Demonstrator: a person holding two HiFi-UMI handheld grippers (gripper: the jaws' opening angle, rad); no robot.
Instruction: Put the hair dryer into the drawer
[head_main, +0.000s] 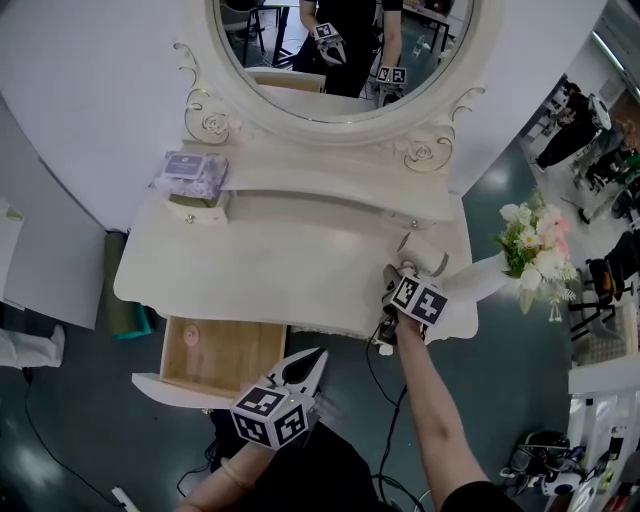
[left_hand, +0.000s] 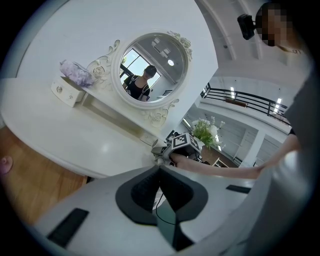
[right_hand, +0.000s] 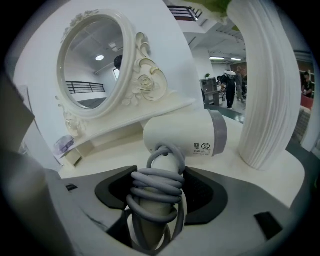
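White dressing table (head_main: 300, 250) with an oval mirror (head_main: 455, 95); its left drawer (head_main: 215, 355) stands pulled out. Hair dryer (right_hand: 185, 132) rests on the tabletop at the right end, just beside the white vase (right_hand: 265, 85), well apart from the drawer. Its handle, wrapped in grey cord (right_hand: 155, 182), points toward the right gripper (right_hand: 160, 172), whose jaws are clamped on the handle, both pads against the cord coils. Left gripper (left_hand: 160, 170) hangs at the drawer's front edge, jaws pressed together with nothing between them.
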